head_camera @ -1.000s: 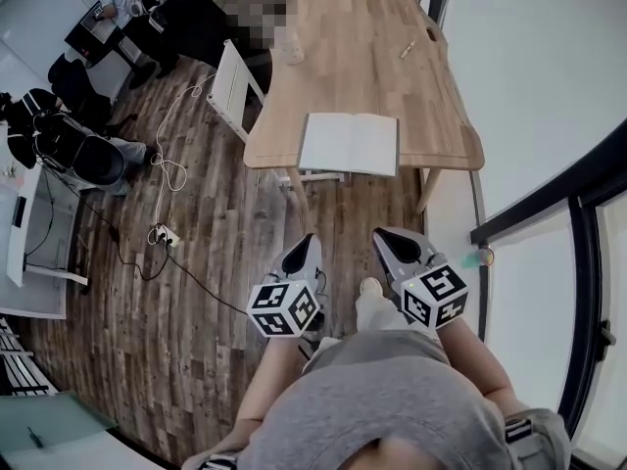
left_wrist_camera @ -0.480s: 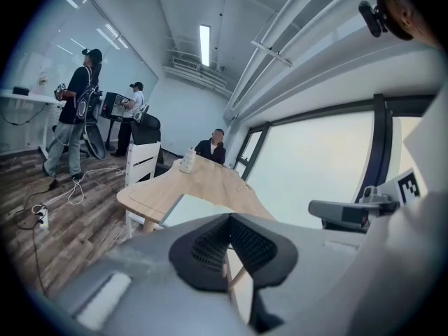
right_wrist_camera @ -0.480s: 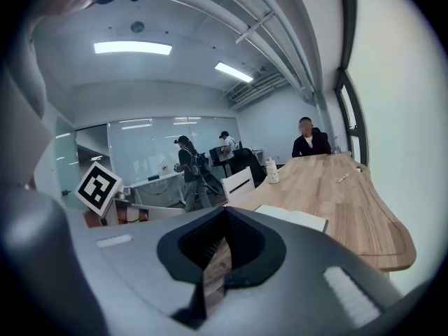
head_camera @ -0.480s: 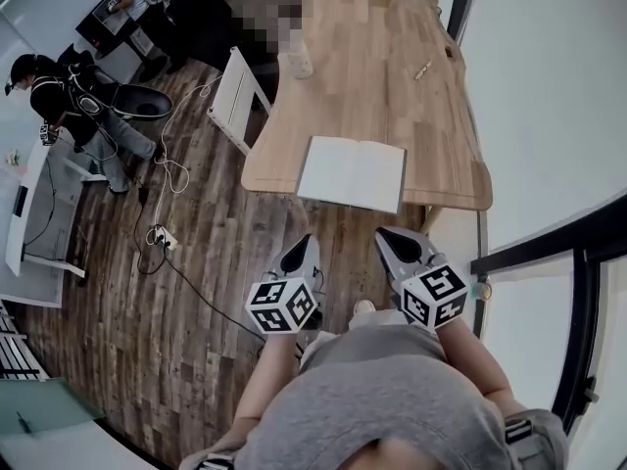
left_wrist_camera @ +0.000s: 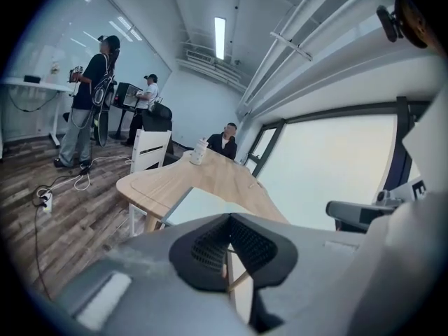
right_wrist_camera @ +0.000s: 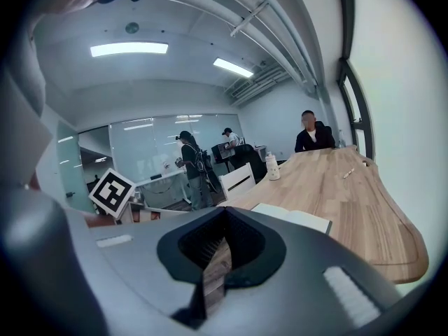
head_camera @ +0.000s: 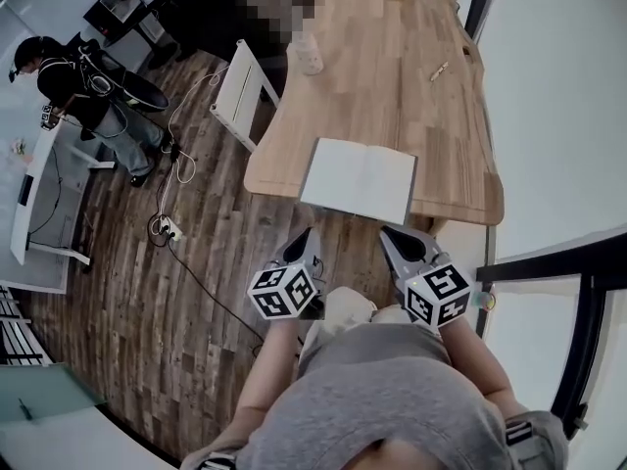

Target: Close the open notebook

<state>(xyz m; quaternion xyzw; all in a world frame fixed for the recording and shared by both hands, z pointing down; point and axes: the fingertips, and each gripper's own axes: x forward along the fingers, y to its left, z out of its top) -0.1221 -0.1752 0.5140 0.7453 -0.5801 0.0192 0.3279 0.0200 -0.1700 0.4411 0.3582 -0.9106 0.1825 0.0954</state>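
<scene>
Notebook [head_camera: 361,179] first: it lies open and flat, white pages up, at the near edge of the wooden table [head_camera: 392,86]. Its near border is flush with that edge or just over it; I can't quite tell from the head view. My left gripper [head_camera: 302,237] has its jaws pressed together with nothing between them, and in its own view the dark pads meet at the tip. My right gripper [head_camera: 390,235] reads the same in its view, pads meeting and empty. I hold both in front of my body over the plank floor [head_camera: 196,262], side by side, tips pointing toward the table and short of it, clear of the Notebook. Farther along the table lie a pen [head_camera: 438,70] toward the right side and a pale bottle [head_camera: 310,57] toward the left. A white chair [head_camera: 240,91] stands at the table's left, and a person [head_camera: 78,76] stands farther left beside a white desk [head_camera: 44,204]
</scene>
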